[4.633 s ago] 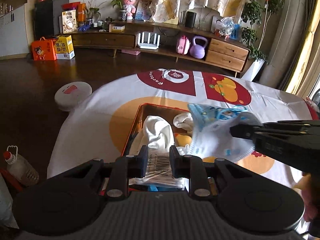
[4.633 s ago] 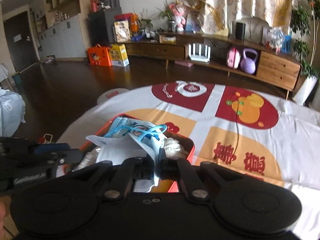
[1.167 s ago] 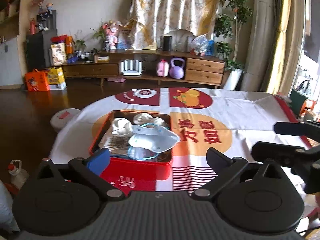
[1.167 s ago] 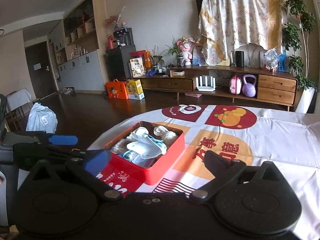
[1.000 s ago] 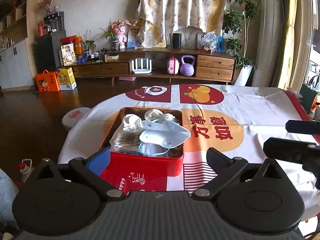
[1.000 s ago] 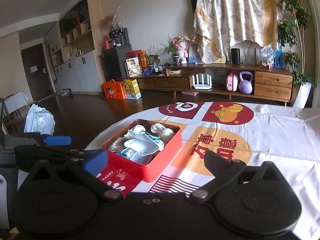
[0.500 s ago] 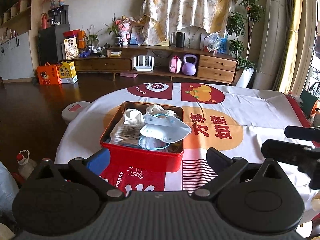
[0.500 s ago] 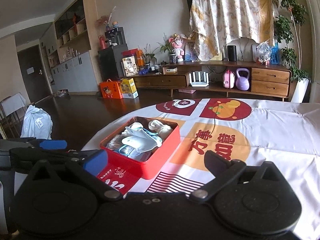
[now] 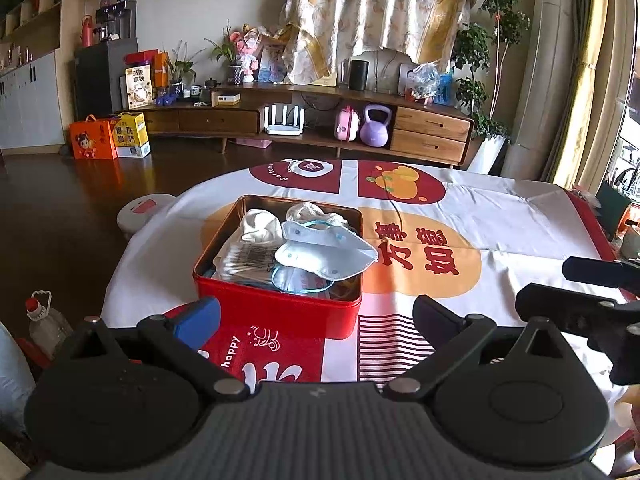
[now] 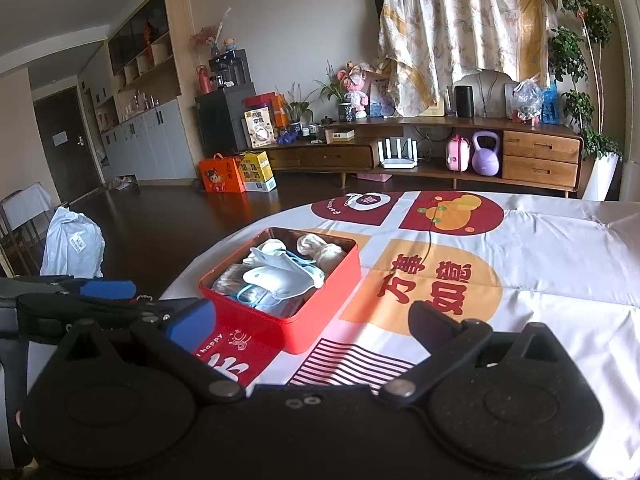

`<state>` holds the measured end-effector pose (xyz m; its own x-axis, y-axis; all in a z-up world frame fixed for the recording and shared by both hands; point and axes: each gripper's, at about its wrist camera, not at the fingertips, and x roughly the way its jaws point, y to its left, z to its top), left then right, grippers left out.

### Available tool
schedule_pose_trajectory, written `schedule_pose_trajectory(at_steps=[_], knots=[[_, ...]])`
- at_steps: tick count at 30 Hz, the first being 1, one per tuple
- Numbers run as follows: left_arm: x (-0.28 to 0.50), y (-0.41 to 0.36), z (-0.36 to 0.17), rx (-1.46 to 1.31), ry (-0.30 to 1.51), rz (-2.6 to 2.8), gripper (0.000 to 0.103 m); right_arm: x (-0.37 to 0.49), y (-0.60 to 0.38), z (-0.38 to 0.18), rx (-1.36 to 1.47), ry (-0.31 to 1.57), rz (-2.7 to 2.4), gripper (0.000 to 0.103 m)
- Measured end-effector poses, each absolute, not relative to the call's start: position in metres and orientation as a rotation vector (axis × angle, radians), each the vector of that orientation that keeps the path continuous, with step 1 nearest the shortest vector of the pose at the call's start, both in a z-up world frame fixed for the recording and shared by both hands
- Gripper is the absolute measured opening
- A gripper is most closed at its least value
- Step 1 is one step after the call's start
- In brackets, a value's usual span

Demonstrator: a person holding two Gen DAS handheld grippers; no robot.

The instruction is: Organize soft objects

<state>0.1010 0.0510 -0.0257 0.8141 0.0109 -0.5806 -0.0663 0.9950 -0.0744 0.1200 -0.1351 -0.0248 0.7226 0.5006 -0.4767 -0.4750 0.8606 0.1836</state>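
Inside the rectangular red tin (image 9: pixel 276 308), crumpled white masks (image 9: pixel 324 252) lie heaped; both grippers' jaws gape, empty.

A low wooden sideboard (image 9: pixel 304 120) runs along the far wall, with a purple kettlebell (image 9: pixel 375 126), a pink case (image 9: pixel 346 128) and a white router (image 9: pixel 283 120) on its lower shelf. An orange gift box (image 10: pixel 221 174) and a yellow carton (image 10: pixel 258 171) stand side by side on the dark floor, and a patterned cloth (image 10: pixel 460 32) hangs above

Right gripper (image 10: pixel 310 322) spread wide, empty; red tin (image 10: pixel 320 320) ahead on tablecloth (image 10: pixel 560 280), masks (image 10: pixel 280 276) inside.
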Motion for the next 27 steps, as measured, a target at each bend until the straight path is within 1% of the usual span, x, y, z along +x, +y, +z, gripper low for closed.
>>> schedule_pose_trajectory(at_steps=[21, 27], knots=[[0.1005, 0.0514, -0.0254, -0.094, 0.618, 0.044, 0.103, 0.1199, -0.132, -0.0276, 0.044, 0.554, 0.542, 0.103], [0.1008, 0.0518, -0.0323, -0.094, 0.621, 0.045, 0.103, 0.12, -0.1321, -0.0274, 0.043, 0.555, 0.542, 0.103]])
